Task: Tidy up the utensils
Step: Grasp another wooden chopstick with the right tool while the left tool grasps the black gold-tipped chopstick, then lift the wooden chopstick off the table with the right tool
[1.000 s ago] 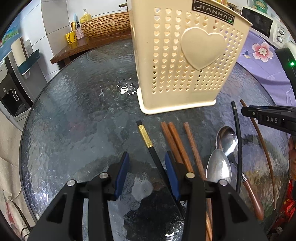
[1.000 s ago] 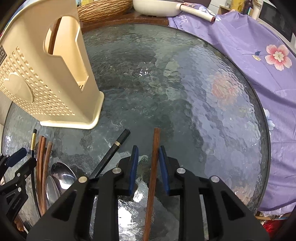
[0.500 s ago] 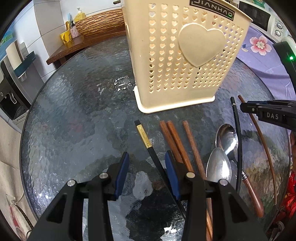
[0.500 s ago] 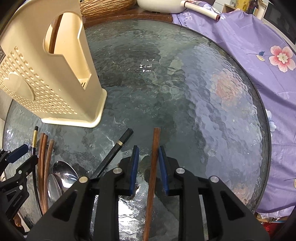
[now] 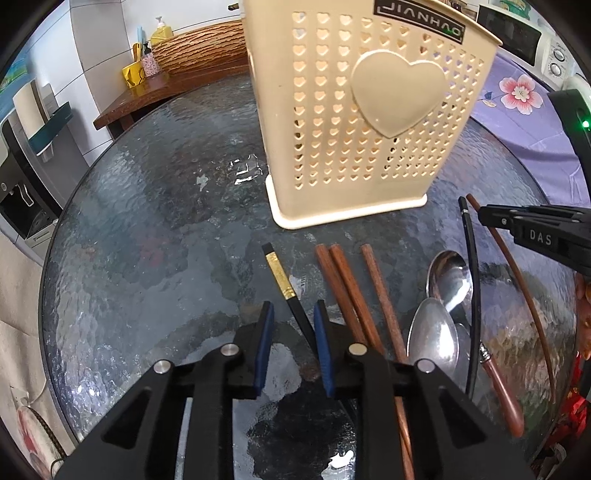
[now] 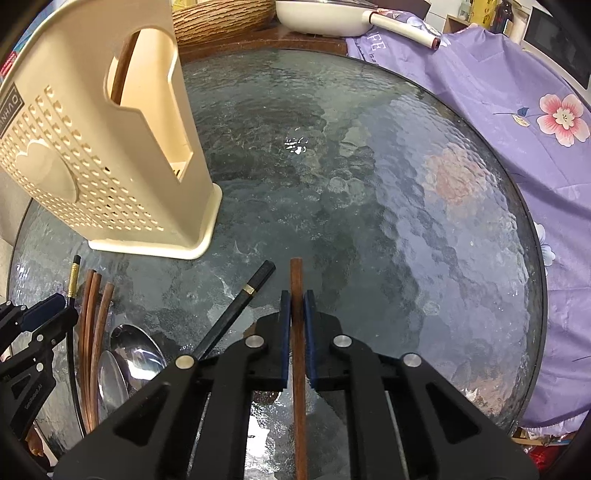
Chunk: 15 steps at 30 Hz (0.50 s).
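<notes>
A black chopstick with a gold band (image 5: 282, 277) lies on the glass table between the pads of my left gripper (image 5: 293, 314). The jaws are closing; the right pad is close beside the chopstick and the left pad stands clear of it. My right gripper (image 6: 296, 295) is shut on a brown wooden chopstick (image 6: 296, 273) that lies flat on the glass. The cream heart-pattern utensil holder (image 5: 369, 129) stands just behind, with one brown stick (image 6: 125, 62) upright in it. Three brown chopsticks (image 5: 343, 288), two steel spoons (image 5: 448, 277) and another black chopstick (image 6: 236, 314) lie between the grippers.
The round textured glass table (image 5: 147, 240) has a purple flowered cloth (image 6: 517, 110) draped past its right edge. Behind it are a wooden counter with a woven basket (image 5: 199, 48), a white pan (image 6: 325, 14) and a microwave (image 5: 517, 33). A water dispenser (image 5: 22, 184) stands at far left.
The left jaws have narrowed around the black chopstick. The right jaws have closed onto the brown chopstick. Neither hand has shifted.
</notes>
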Each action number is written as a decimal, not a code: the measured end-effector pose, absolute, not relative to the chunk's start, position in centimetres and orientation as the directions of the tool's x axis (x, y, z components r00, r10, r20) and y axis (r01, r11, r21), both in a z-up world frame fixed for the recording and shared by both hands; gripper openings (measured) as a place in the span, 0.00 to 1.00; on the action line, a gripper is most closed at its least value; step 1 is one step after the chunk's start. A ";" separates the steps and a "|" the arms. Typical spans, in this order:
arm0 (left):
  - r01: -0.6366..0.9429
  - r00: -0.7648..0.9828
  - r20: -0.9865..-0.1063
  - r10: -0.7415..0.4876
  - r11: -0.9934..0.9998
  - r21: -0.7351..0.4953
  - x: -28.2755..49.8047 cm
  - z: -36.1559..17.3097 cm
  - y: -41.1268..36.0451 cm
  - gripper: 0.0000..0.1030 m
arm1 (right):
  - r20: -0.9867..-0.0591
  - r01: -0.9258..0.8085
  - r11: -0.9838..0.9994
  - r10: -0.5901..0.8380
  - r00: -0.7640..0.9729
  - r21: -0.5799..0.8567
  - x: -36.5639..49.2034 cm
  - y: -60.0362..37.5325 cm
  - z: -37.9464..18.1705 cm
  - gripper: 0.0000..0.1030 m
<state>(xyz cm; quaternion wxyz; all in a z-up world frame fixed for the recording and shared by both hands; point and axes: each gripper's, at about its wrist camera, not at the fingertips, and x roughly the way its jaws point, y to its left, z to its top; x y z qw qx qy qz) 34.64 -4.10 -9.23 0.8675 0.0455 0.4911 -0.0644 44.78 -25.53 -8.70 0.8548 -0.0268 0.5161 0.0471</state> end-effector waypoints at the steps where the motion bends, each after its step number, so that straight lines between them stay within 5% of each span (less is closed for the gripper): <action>1: 0.156 0.508 -0.859 -0.069 0.988 0.013 34.7 -9.2 -4.0 0.20 | -0.885 -0.110 0.994 0.054 0.463 0.003 44.7 -25.5 -8.7 0.07; 15: 0.136 0.516 -0.854 -0.060 0.991 0.013 34.9 -9.3 -3.5 0.10 | -0.873 -0.115 0.993 0.089 0.480 0.038 43.7 -25.8 -8.5 0.07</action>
